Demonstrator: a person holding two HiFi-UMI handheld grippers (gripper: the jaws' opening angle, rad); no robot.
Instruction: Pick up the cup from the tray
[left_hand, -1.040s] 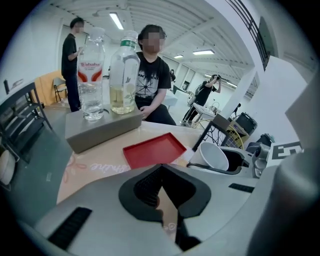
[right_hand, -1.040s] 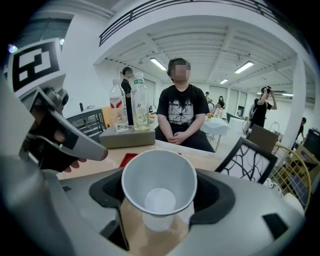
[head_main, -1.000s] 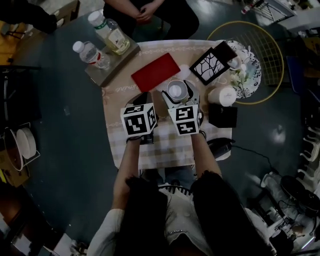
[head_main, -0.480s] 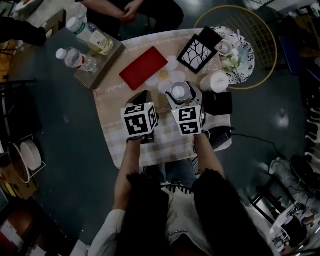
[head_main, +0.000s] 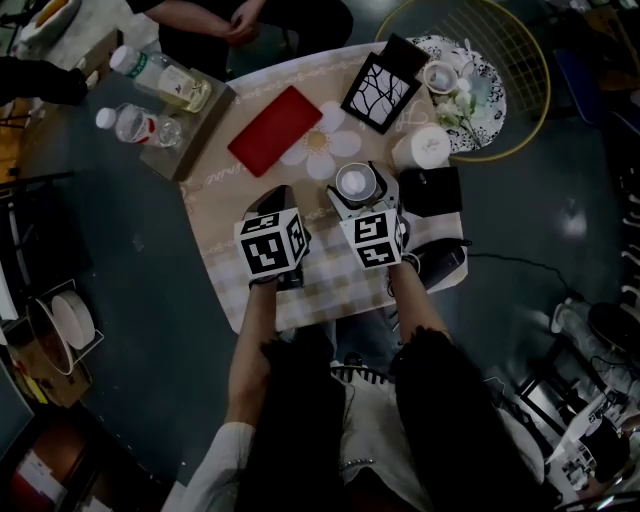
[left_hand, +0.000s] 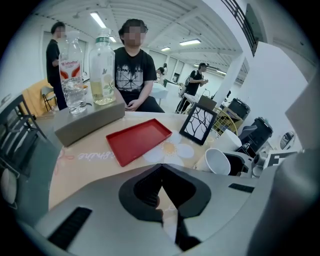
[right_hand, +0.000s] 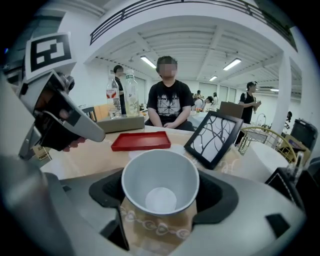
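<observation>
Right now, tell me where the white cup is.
In the head view the white cup is gripped by the right claw near the middle of the table, just below the daisy print, with the red tray to its upper left.

Small cloth-covered table (head_main: 220, 230) on a dark floor (head_main: 130, 300); white beamed ceiling (right_hand: 190, 40) with strip lights (right_hand: 148, 61) over an open hall.

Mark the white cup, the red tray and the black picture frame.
white cup (right_hand: 160, 186): right gripper view, inner wall.
red tray (head_main: 275, 130): head view, middle of its flat floor.
black picture frame (right_hand: 214, 137): right gripper view, branch-patterned face.
</observation>
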